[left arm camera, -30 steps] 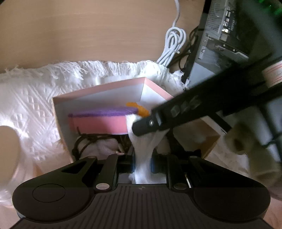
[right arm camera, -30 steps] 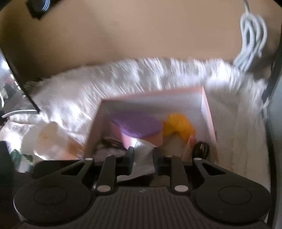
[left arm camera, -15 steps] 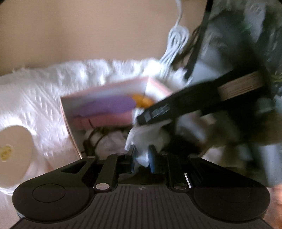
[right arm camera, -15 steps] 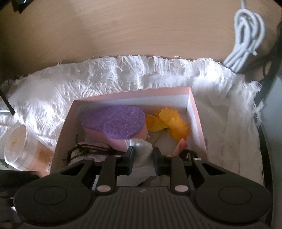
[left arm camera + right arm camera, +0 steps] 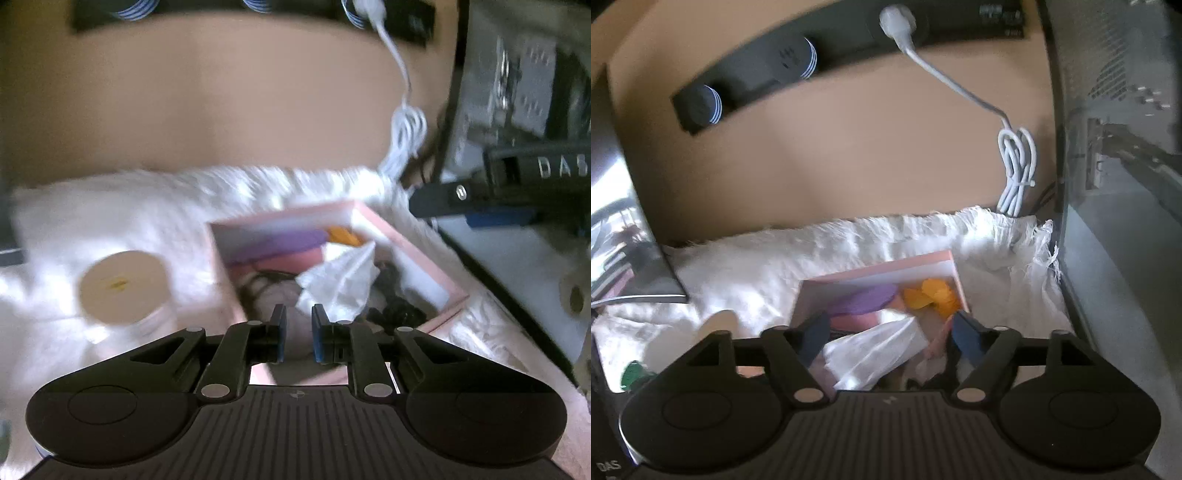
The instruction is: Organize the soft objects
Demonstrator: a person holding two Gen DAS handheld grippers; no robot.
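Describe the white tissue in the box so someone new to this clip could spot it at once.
Find the white fringed cloth on the desk; a pink box sits on it. Inside, nearest the cameras, lies the tissue, in front of a purple-topped pink sponge and an orange flower. It is the only crumpled white piece in there.

A crumpled white cloth [image 5: 341,282] lies loose in the pink box [image 5: 406,243] at centre frame, atop a purple-topped pink sponge [image 5: 280,245], beside an orange fabric flower [image 5: 932,297] toward the box's upper right corner
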